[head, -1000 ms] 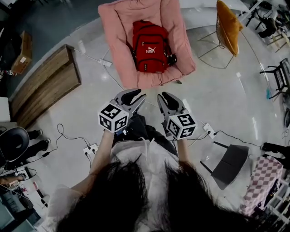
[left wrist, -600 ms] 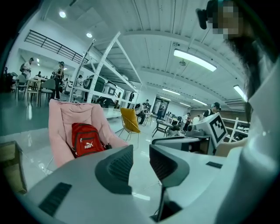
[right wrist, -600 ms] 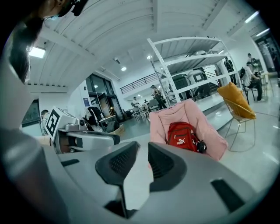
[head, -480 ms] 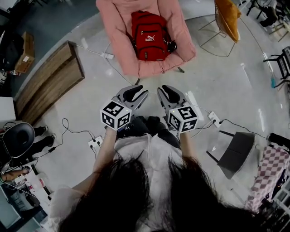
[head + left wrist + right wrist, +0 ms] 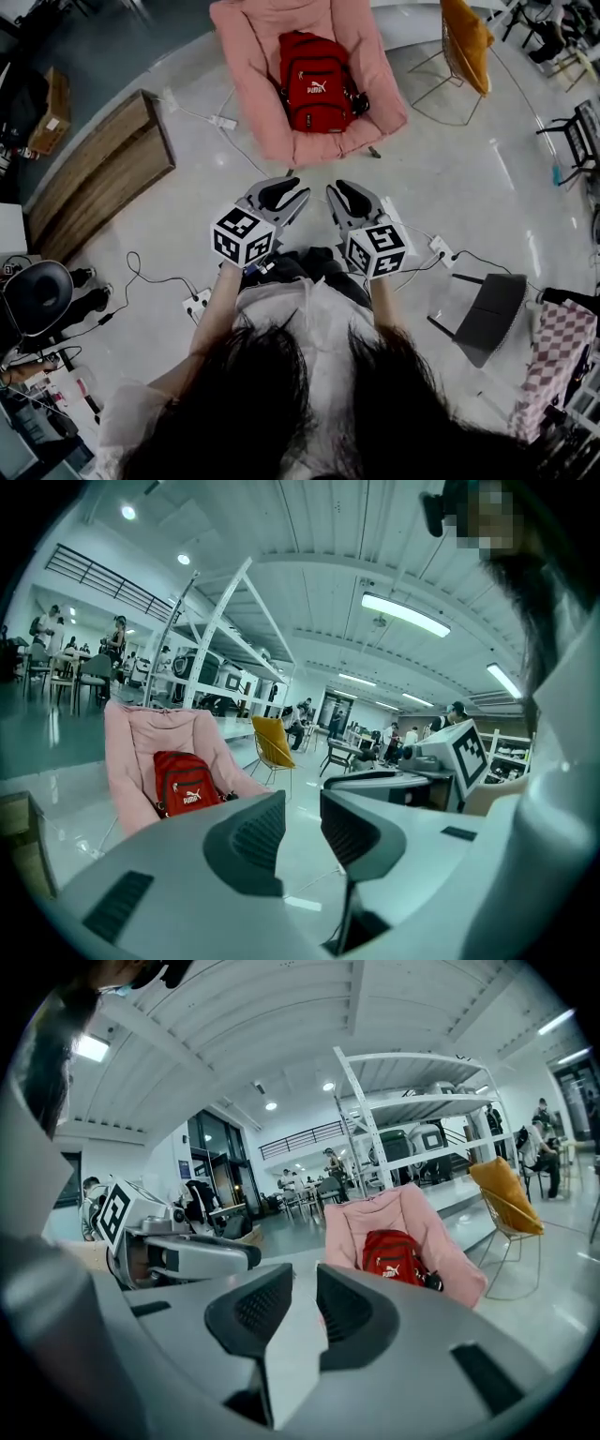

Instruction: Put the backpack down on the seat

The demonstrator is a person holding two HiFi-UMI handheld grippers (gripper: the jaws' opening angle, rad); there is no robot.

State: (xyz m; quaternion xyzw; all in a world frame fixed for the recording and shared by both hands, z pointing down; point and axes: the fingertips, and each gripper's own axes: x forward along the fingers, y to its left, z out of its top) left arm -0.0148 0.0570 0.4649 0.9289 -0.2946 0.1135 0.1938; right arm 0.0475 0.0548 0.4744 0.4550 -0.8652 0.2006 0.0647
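Grippers come nearest, side by side: left gripper (image 5: 281, 194) and right gripper (image 5: 345, 199), each with jaws narrowly apart and nothing between them. Farther off, the red backpack (image 5: 317, 82) lies on the pink seat (image 5: 246, 84), well apart from both.

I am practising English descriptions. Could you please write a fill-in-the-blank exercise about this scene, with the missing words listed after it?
1. The colour of the backpack is ____.
2. The backpack rests on the ____ chair.
3. The left claw and the right claw both hold ____.

Missing words: red; pink; nothing
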